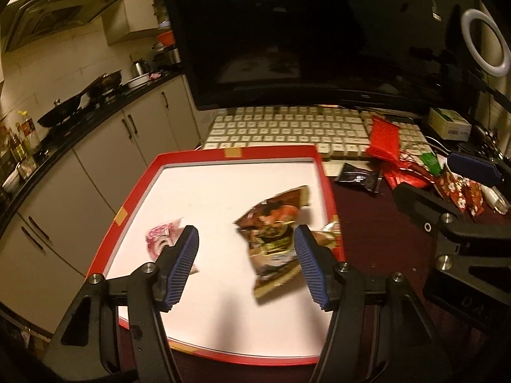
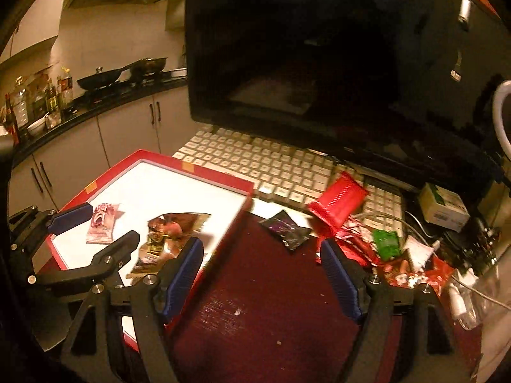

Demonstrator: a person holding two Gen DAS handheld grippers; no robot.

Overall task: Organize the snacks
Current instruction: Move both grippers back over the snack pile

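Nearest the left wrist camera, low in the frame, the left gripper (image 1: pixel 246 242) has its blue fingers (image 1: pixel 182 265) apart with nothing held between them. Under it lies a red tray (image 1: pixel 325 172) with a white floor. A brown snack bag (image 1: pixel 274 239) lies in the tray right of the middle, blurred. A pink snack bag (image 1: pixel 161 234) lies in the tray at the lower left, partly hidden behind the left finger.

In the right wrist view, the right gripper (image 2: pixel 262 268) is also apart and empty, above the dark red surface (image 2: pixel 271 303). A black packet (image 2: pixel 286 228) lies on the surface just right of the tray. A red packet (image 2: pixel 340 201) rests on the white keyboard (image 2: pixel 255 162), and a green packet (image 2: pixel 388 242) sits in a heap of snacks at the right. A dark screen (image 2: pixel 319 63) fills the top.
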